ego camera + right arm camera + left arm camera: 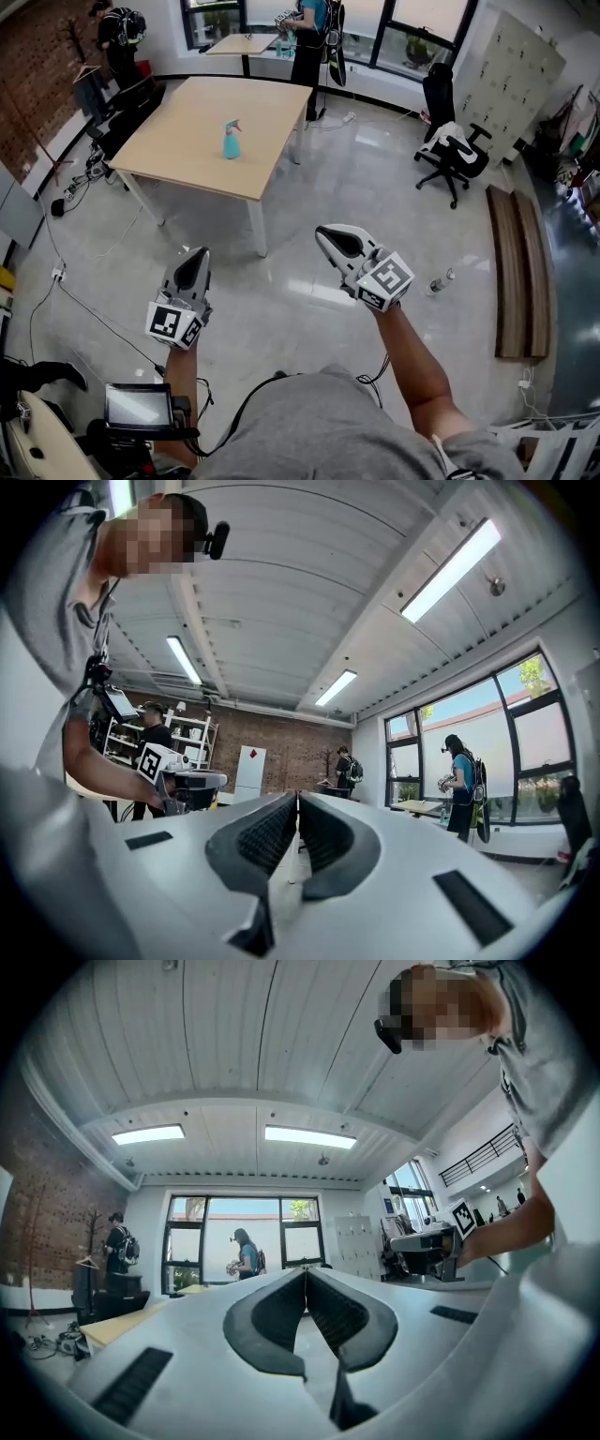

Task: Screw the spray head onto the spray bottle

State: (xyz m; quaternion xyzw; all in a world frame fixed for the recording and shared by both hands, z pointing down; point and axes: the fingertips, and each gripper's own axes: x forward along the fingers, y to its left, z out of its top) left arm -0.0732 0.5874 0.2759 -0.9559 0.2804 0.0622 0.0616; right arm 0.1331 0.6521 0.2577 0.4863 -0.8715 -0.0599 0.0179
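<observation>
- Big open office room, shiny grey floor [375, 234], brick wall off at 10 o'clock and windows along the far side at 12.
- A pale wooden desk [187, 150] stands ahead at about 11 o'clock, well apart from the person.
- There's the spray bottle [231, 141], teal, upright near the middle of that desk, alone on it, with a spray head on top; too small to tell how that head is seated.
- Left gripper [200, 253] hangs over bare floor at 7 o'clock, pointing towards the desk. Its own view shows the jaws [306, 1272] pressed together at the tips, nothing between them.
- Right gripper [323, 232] is up at 5 o'clock, also above the floor. Its jaws [297, 796] meet at the tips too, gripping nothing.
- A black office chair [455, 155] sits at 2 o'clock, a long wooden bench [520, 272] at 3.
- A small clear bottle [439, 283] lies on the floor just beside the right gripper's marker cube.
- Two people stand by the far windows.
</observation>
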